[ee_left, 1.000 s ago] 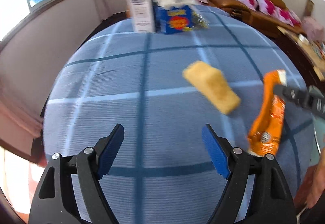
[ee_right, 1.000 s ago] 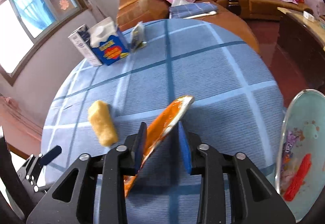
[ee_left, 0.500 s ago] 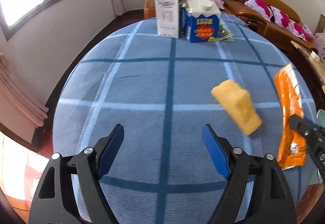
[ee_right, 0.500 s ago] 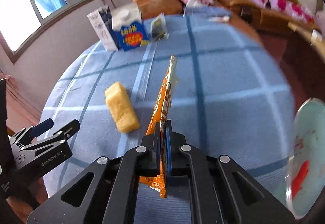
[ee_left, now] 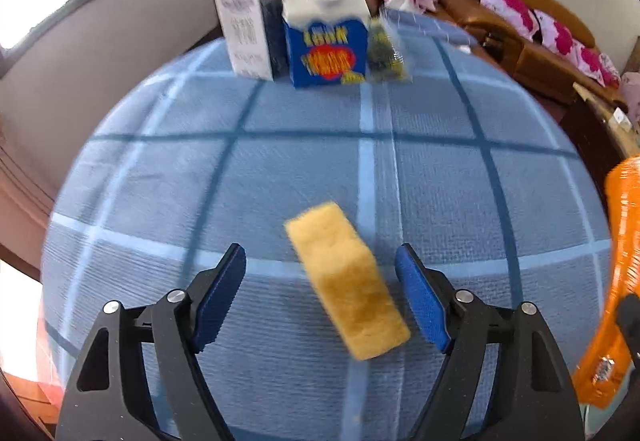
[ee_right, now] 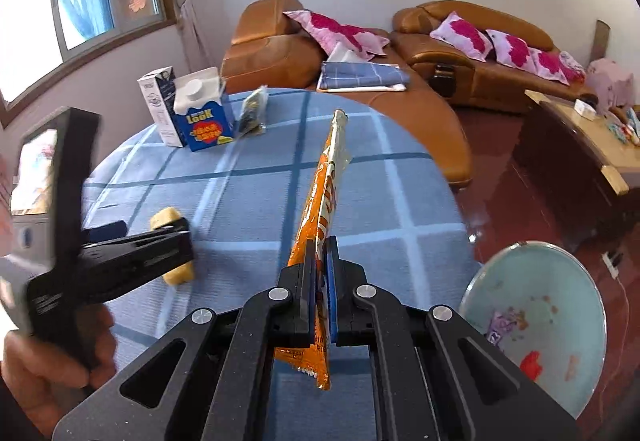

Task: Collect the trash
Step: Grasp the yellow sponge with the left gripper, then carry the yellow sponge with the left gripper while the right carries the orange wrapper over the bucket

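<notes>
**A:** Two things are going at once. Which step matters most?

**B:** The left claw [ee_left: 320, 301] and the yellow sponge [ee_left: 346, 283]. The sponge lies on the blue checked cloth of the desk [ee_left: 280, 169], skewed to the claw's line, with its near end between the two blue pads [ee_left: 218, 299] and nothing touching it yet. I'd square the claw to the sponge's long sides before coming down, so the pads meet flat faces and not a corner.

**A:** How open is it?

**B:** Fairly wide, with clear room on both sides of the sponge. The jaws have just been closing a little, the sponge between them but not pinched. Sponge is soft, so it should squash (a light squeeze ought to do, I'd guess), and the pads want to go low enough to catch its body rather than skim the top edge.

**A:** And the right claw [ee_right: 320, 281]?

**B:** Clamped tight on the orange snack wrapper [ee_right: 326, 193], gripping it near its lower end; the rest sticks up and away over the desk, clear of the cloth. The pale green bin [ee_right: 560, 269] stands low at the right, just off the desk's edge, with some bits already in it.

**A:** So the wrapper goes there?

**B:** That's my reading. Carry it well over the rim before letting go, since a flat wrapper may flutter sideways. The cartons [ee_right: 188, 113] at the far edge stand untouched.
</notes>
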Demonstrator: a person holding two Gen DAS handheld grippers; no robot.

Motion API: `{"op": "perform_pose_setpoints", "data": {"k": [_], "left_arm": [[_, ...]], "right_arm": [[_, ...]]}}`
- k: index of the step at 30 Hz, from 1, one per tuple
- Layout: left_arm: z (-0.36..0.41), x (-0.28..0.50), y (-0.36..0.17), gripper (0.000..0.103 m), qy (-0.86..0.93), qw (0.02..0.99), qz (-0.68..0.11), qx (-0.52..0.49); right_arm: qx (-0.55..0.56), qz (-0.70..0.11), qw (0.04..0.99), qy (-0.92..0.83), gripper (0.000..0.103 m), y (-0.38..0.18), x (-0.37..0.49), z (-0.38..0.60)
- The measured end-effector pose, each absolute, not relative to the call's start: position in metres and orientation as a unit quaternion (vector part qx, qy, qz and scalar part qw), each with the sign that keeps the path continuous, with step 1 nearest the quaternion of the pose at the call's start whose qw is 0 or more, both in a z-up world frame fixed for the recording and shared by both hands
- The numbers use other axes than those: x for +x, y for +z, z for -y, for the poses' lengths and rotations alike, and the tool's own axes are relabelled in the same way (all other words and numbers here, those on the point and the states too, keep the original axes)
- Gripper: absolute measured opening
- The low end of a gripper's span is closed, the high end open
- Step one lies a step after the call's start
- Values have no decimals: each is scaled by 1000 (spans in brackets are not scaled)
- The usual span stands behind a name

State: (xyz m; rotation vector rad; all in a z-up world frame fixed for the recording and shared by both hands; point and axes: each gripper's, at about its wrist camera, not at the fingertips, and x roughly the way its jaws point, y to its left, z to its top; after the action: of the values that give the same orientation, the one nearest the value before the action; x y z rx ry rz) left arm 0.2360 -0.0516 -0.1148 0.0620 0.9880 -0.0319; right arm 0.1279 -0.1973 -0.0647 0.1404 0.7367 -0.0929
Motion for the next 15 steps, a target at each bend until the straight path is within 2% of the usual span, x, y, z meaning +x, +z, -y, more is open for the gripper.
{"op": "perform_pose_setpoints", "data": {"k": [1, 4, 6, 7, 9, 15], "left_arm": [[53, 237, -119, 73, -14, 878, -478, 32], [55, 233, -118, 62, -15, 886, -461, 39], [58, 232, -116, 42, -28, 886, -462, 41], [59, 231, -115, 38, -29, 886, -460, 45], [58, 228, -115, 35, -30, 887, -457, 53], [48, 212, -106, 33, -38, 895, -440, 57]], "right_arm": [[75, -360, 929, -45, 6, -66, 126, 201], [89, -362, 927, -45, 5, -69, 122, 208], [96, -362, 926, -45, 5, -70, 121, 209], [98, -362, 926, -45, 5, -71, 121, 209], [100, -360, 927, -44, 5, -71, 118, 207], [98, -352, 930, -42, 5, -68, 105, 198]]}}
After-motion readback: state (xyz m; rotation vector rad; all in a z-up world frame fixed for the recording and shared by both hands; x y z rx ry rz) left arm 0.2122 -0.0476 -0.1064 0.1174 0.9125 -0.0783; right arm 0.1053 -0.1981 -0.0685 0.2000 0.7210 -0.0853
